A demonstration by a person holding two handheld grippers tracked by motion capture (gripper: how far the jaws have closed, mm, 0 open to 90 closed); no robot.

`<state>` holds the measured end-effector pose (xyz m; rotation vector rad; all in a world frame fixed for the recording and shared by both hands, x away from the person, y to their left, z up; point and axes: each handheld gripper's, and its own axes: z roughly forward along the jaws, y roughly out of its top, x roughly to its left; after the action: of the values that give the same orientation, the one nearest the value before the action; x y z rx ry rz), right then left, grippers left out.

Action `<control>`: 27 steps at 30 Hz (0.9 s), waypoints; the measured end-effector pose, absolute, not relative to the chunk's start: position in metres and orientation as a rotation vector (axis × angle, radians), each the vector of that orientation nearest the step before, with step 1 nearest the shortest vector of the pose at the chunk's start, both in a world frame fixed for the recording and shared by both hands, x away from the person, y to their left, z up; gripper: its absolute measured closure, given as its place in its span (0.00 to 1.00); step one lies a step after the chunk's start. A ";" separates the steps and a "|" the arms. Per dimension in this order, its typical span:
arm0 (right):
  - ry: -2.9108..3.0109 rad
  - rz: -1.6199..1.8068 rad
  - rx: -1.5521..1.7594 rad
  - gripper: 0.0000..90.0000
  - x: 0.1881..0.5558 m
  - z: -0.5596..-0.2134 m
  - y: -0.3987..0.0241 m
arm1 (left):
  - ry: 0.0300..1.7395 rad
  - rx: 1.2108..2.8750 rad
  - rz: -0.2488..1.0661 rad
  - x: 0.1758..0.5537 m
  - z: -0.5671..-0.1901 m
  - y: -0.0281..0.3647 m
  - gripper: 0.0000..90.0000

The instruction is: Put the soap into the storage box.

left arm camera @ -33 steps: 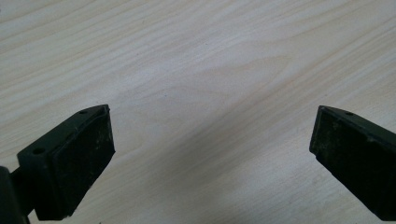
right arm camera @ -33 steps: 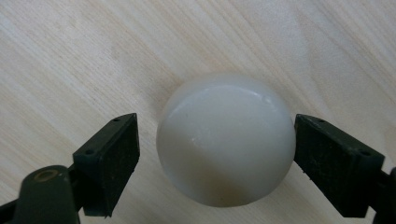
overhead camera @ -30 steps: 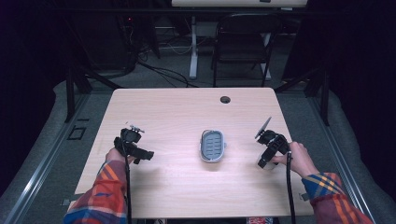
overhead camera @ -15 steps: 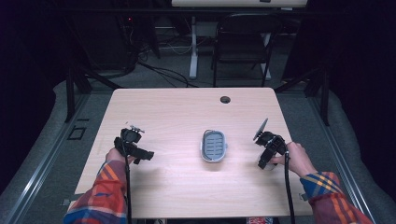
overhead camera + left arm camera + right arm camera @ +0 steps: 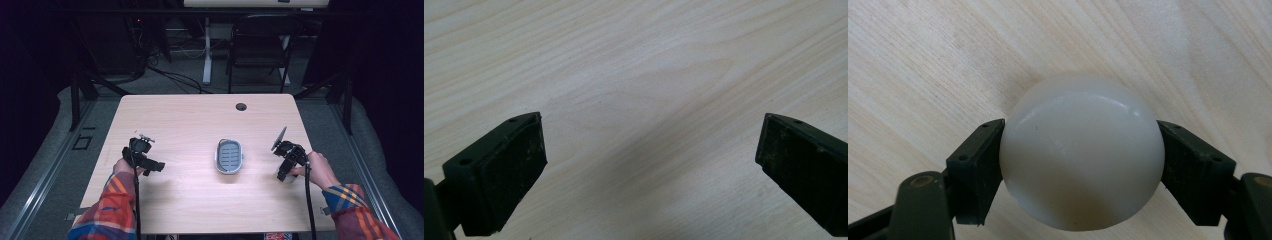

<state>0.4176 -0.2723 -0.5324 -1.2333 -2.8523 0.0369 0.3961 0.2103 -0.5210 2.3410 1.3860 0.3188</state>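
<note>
Pale wood-grain table (image 5: 200, 125) stands in a dim room, a dark chair (image 5: 260, 50) behind its far edge and a small round grommet hole (image 5: 241, 106) near that edge. At the left, your left gripper (image 5: 142, 157) hangs over bare tabletop; in the left gripper view its jaws stand wide apart with nothing but wood between them. Near the table's middle lies a grey oval dish (image 5: 229, 156) with a slotted insert, apart from both grippers. At the right, your right gripper (image 5: 286, 172) points down at the table. Its jaws have just been closing, and in the right gripper view the pads press on both sides of a smooth white ball (image 5: 1082, 152), which sits just above or on the wood.
</note>
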 end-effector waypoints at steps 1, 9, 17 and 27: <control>-2.853 0.038 -1.236 0.26 0.417 -0.531 -0.272 | 1.386 2.341 0.320 0.396 -0.521 0.210 0.00; -2.863 0.006 -1.246 0.26 0.419 -0.526 -0.269 | 1.386 2.340 0.320 0.396 -0.521 0.210 0.00; -2.883 0.035 -1.213 0.27 0.422 -0.520 -0.265 | 1.384 2.340 0.320 0.396 -0.521 0.210 0.00; -2.906 -0.002 -1.199 0.27 0.422 -0.516 -0.256 | 1.382 2.337 0.319 0.396 -0.521 0.210 0.00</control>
<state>0.4221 -0.2563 -0.5163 -1.1990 -2.9063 -0.0017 0.3961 0.2099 -0.5207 2.3375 1.3822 0.3185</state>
